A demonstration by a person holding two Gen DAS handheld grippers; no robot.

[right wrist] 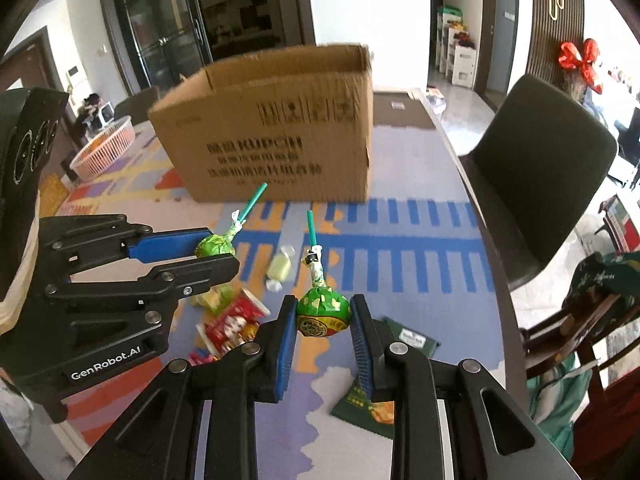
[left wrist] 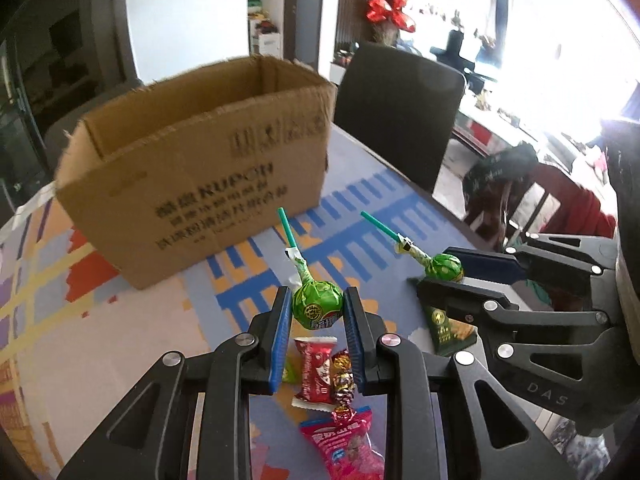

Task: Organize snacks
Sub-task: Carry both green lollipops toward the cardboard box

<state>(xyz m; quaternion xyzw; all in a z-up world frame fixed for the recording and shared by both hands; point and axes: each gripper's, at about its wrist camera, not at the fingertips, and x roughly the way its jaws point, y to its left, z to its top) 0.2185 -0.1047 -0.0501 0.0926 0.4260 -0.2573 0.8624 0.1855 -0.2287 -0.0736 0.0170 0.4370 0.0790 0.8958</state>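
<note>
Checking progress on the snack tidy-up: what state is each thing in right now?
Left gripper: shut on left lollipop, lifted off the table.
Right gripper: shut on right lollipop, lifted too.
Cardboard box: open, upright on the mat.
Red candy packet: lying loose on the mat.
Green packet: lying flat.

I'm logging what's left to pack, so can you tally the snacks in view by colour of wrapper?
Green lollipops, one in the left gripper and one in the right gripper: 2
Red or pink packets on the table: 2
Red-gold foil candies: 2
Dark green packet: 1
Pale yellow-green candies: 2
Total: 9
</note>
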